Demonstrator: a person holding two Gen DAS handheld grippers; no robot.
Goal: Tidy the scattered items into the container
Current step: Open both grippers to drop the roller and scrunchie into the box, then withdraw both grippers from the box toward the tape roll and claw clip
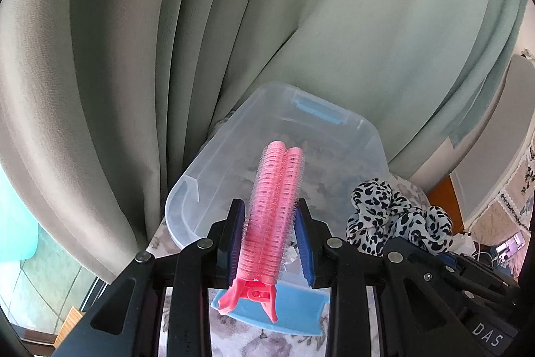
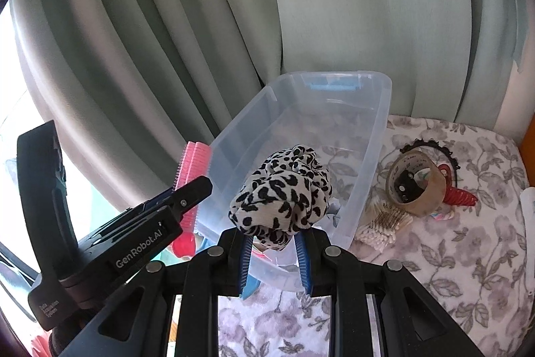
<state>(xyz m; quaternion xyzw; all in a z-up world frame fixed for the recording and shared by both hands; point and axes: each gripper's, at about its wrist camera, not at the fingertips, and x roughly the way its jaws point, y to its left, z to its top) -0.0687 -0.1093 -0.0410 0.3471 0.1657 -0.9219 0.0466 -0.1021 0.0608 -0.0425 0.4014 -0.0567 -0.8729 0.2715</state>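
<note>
My left gripper (image 1: pixel 271 216) is shut on a pink hair roller clip (image 1: pixel 272 206) and holds it above the near end of the clear plastic container (image 1: pixel 367 136). My right gripper (image 2: pixel 276 243) is shut on a leopard-print scrunchie (image 2: pixel 284 189) and holds it over the near end of the same container (image 2: pixel 374 136). The scrunchie also shows at the right of the left wrist view (image 1: pixel 394 216). The left gripper with the pink clip (image 2: pixel 192 176) shows at the left of the right wrist view, beside the container's left wall. The container looks empty.
A tape roll (image 2: pixel 414 186), cotton swabs (image 2: pixel 381 223), a red claw clip (image 2: pixel 458 196) and a black headband (image 2: pixel 431 146) lie on the floral cloth (image 2: pixel 468 256) right of the container. Its blue lid (image 1: pixel 294 310) lies under its near end. Green curtains (image 2: pixel 200 22) hang behind.
</note>
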